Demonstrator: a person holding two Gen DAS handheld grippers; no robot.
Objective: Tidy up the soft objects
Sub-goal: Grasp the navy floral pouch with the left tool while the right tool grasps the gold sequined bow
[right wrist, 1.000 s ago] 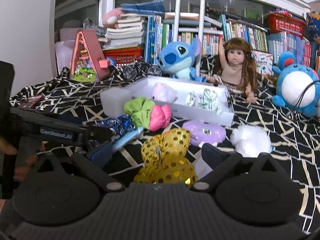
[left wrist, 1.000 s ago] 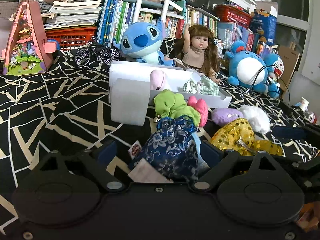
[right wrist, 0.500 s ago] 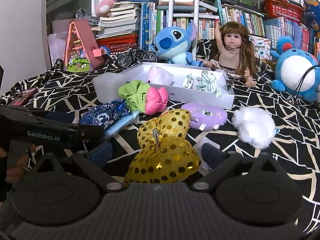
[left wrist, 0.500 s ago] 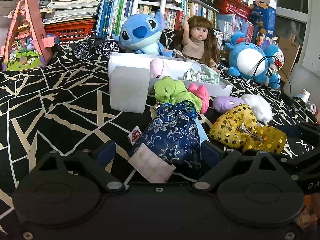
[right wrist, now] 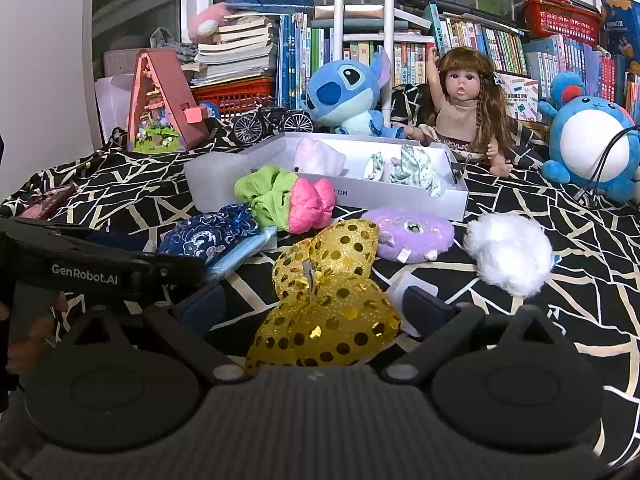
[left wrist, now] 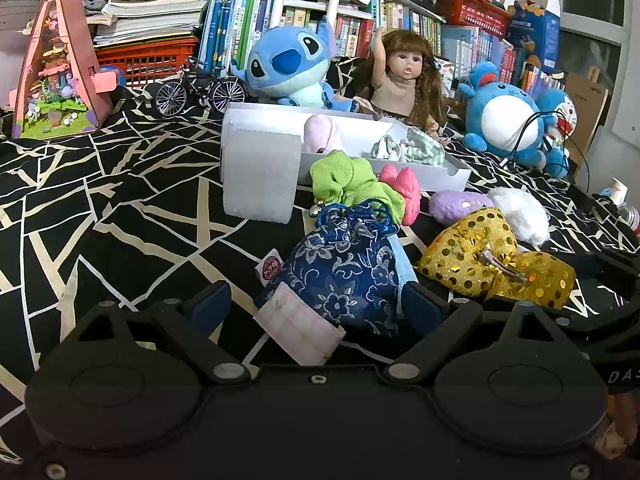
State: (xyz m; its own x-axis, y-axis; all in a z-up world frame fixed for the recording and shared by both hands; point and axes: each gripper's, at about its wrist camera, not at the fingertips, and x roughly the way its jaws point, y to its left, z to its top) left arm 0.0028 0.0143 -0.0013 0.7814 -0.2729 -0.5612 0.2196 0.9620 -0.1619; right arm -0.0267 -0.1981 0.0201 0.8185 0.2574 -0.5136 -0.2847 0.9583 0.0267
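Left gripper (left wrist: 316, 304): jaws spread wide around the blue floral pouch (left wrist: 344, 268), one pad apart from it, contact at the other unclear; right gripper (right wrist: 310, 308): jaws open astride the gold sequin bow (right wrist: 328, 292), pads clear of it; both items lie on the black patterned cloth (left wrist: 120, 208), before the white box (right wrist: 384, 196) holding a pink plush (right wrist: 318, 158).

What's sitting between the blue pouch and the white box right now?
The green scrunchie and the pink bow lie between the blue pouch and the white box; the left wrist view shows it best.
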